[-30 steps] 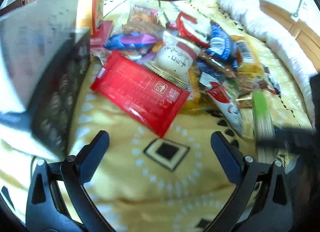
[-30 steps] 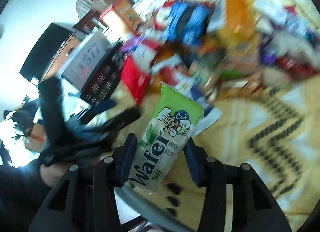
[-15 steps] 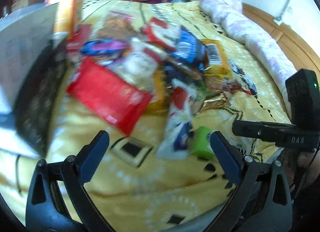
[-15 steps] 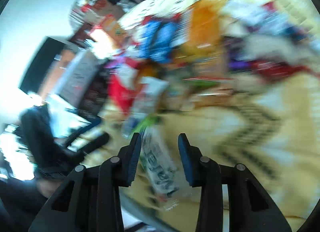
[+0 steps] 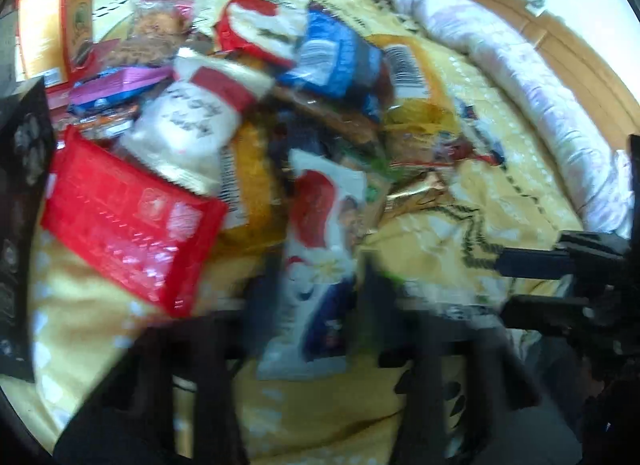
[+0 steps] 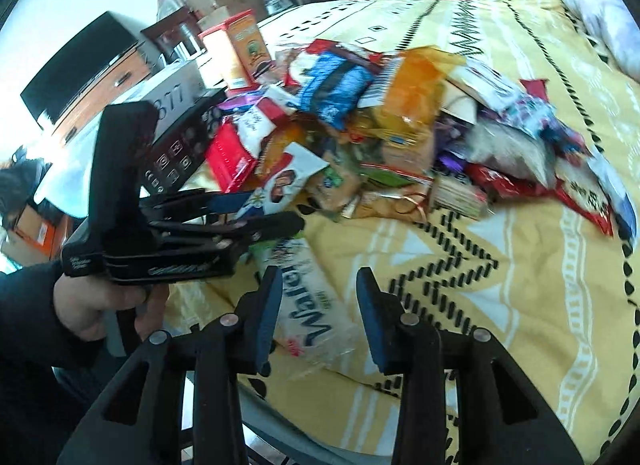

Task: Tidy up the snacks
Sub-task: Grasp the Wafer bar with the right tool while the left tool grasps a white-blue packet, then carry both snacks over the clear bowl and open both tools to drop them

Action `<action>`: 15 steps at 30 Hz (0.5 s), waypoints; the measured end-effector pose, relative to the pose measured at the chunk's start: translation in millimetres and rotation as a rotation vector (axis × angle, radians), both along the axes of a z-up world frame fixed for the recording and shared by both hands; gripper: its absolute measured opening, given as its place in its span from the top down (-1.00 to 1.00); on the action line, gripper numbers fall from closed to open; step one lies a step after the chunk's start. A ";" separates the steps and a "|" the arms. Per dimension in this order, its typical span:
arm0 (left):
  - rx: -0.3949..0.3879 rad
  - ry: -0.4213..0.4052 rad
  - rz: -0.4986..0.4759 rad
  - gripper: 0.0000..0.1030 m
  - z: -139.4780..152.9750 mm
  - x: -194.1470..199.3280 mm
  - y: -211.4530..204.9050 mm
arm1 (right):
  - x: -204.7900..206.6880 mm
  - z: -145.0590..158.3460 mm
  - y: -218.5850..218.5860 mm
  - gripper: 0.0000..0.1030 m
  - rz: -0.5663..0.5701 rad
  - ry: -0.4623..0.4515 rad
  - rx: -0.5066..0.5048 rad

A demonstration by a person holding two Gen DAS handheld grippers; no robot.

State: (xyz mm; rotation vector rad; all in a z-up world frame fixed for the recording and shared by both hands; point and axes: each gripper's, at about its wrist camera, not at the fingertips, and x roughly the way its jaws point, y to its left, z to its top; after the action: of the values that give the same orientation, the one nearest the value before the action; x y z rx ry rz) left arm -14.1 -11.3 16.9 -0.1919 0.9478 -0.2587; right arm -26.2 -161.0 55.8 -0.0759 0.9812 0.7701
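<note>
The wafer packet (image 6: 310, 301) lies flat on the yellow bedspread (image 6: 500, 285) at lower centre of my right wrist view, between the spread fingers of my right gripper (image 6: 316, 313), which stand clear of it on both sides. My left gripper (image 6: 256, 211) shows at centre left there with its fingers nearly together around the white and red snack bag (image 5: 320, 249). Whether they pinch it I cannot tell, as the left view is blurred.
</note>
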 end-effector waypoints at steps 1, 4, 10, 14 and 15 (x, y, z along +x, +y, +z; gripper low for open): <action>-0.007 0.000 -0.001 0.43 0.0 -1.5 1.6 | -1.6 1.3 3.9 0.18 0.014 -0.009 -0.009; -0.013 0.009 -0.014 0.41 -2.5 -5.4 4.8 | -10.3 1.5 15.9 0.04 0.079 -0.031 -0.060; -0.023 0.005 -0.016 0.27 -7.2 -6.1 4.7 | -9.5 -15.8 36.1 0.01 0.161 -0.031 -0.167; -0.017 0.012 -0.020 0.30 -6.8 -3.3 3.8 | -5.4 -37.8 44.6 0.04 0.183 -0.008 -0.217; -0.008 0.014 -0.022 0.37 -5.6 -3.2 3.3 | -6.8 -40.0 44.4 0.09 0.176 -0.024 -0.224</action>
State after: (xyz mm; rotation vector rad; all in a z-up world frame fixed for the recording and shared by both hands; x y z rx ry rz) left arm -17.2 -8.0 11.2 -0.1907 0.9629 -0.2816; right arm -33.0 -116.5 15.9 -0.3685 1.0446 0.8157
